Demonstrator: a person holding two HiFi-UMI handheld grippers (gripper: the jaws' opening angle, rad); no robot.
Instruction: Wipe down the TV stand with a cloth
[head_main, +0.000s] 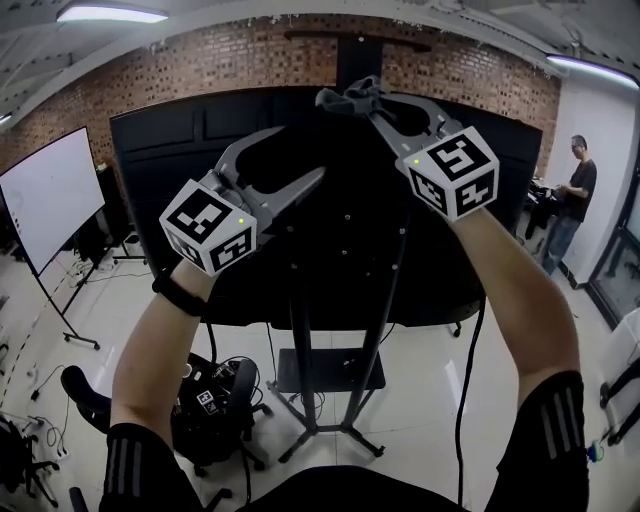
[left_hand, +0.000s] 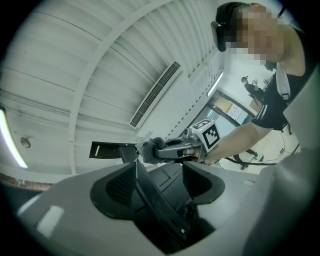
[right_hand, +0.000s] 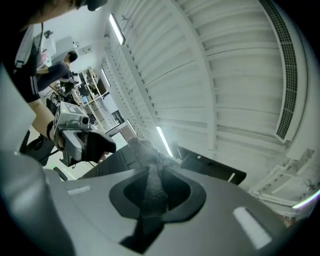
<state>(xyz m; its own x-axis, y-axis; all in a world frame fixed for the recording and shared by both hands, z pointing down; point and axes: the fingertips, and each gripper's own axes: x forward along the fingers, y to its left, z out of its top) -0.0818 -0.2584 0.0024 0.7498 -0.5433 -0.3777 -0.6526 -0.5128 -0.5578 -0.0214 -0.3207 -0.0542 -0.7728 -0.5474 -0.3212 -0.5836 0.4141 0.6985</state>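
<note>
Right gripper (right_hand: 157, 182) clenched on the grey cloth (right_hand: 145, 147), held high at the top edge of the black screen (head_main: 200, 130) on the TV stand (head_main: 300, 340), far centre, apparently to wipe there; left gripper (left_hand: 157, 180), just left, spread open, clamping nothing.

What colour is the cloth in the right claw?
Grey. The cloth shows best in the right gripper view.

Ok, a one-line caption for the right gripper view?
Right gripper shut on a grey cloth, aimed up at the white ribbed ceiling.
</note>
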